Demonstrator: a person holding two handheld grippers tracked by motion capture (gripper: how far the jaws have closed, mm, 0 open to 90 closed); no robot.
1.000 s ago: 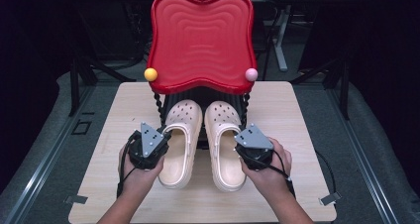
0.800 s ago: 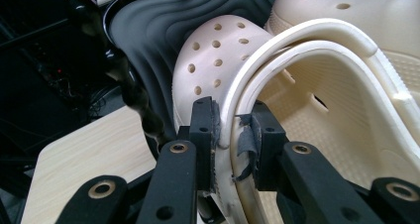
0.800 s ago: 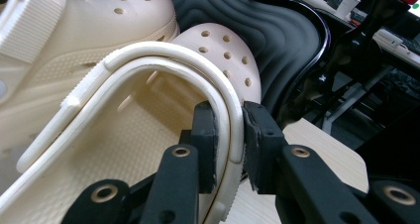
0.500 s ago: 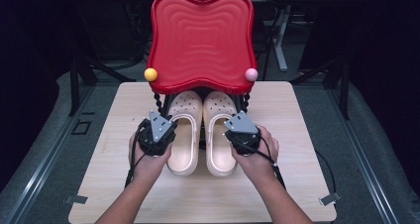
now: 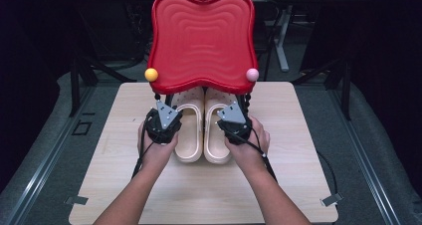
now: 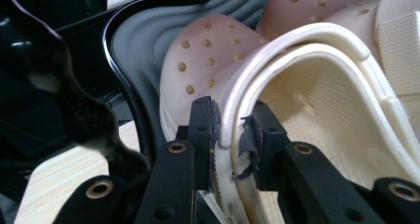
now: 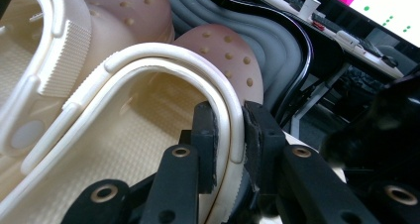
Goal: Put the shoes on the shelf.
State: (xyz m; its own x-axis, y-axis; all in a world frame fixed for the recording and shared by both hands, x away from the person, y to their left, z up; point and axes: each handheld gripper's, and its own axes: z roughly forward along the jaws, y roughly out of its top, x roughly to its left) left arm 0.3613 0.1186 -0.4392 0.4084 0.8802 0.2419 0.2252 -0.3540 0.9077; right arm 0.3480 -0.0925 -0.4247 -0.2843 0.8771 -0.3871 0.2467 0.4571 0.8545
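Two cream clogs lie side by side on the wooden table (image 5: 308, 135), toes pointing away under a red wavy shelf top (image 5: 201, 38). My left gripper (image 5: 164, 116) is shut on the outer wall of the left clog (image 5: 189, 135); in the left gripper view its pads (image 6: 205, 130) pinch the rim of that clog (image 6: 297, 95). My right gripper (image 5: 230, 119) is shut on the outer wall of the right clog (image 5: 216, 140); in the right gripper view the rim (image 7: 188, 65) sits squeezed between the jaws. Both toes reach onto a grey ribbed lower shelf (image 6: 143, 40).
The red shelf has black posts, a yellow ball (image 5: 151, 74) at its left corner and a pink ball (image 5: 252, 74) at its right. A black wavy frame edge (image 6: 74, 110) stands close to my left gripper. Dark floor and desk legs surround the table.
Both hands have pushed the clogs away from the person, so their toes now sit further under the red shelf. The grips are unchanged.
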